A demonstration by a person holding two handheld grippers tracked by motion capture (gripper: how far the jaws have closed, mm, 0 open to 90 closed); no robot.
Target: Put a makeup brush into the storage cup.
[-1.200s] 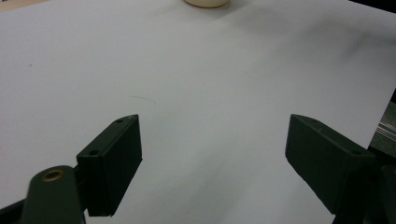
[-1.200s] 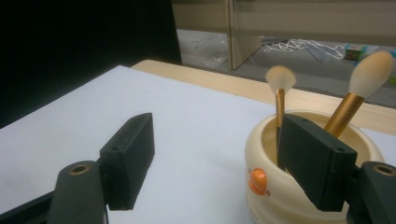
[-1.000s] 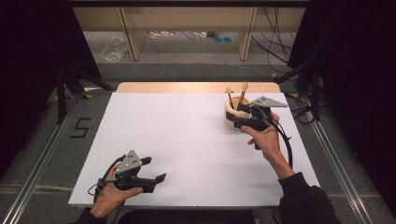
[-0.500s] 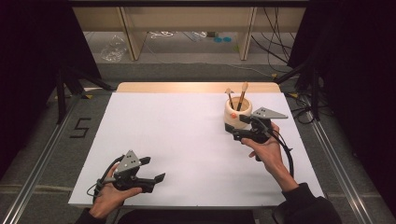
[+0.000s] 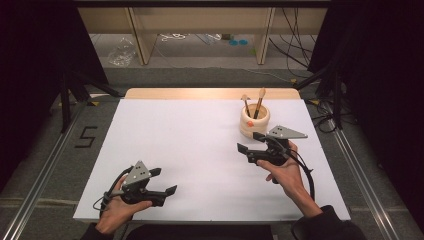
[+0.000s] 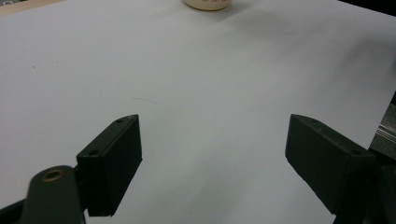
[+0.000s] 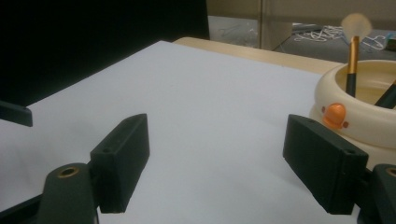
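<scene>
A cream round holder [image 5: 254,121] with an orange duck-bill knob [image 7: 335,115] stands at the table's far right, with two brushes [image 5: 259,101] upright in it. My right gripper [image 5: 248,141] hovers just in front of it, open, jaws empty and pointing left. In the right gripper view the holder [image 7: 364,112] sits beside the right jaw, a fluffy-tipped brush [image 7: 353,44] rising from it. My left gripper [image 5: 163,181] rests near the front left edge, open and empty. The holder's base [image 6: 208,3] peeks in at the top of the left gripper view.
The white table sheet [image 5: 190,150] has a wooden strip [image 5: 210,93] along its far edge. Metal rails [image 5: 45,165] run along both sides. Shelving legs and cables [image 5: 295,45] lie on the floor beyond the table.
My right gripper has drawn back from the holder toward the front and left, its hand now lower on the table. The left gripper has stayed put.
</scene>
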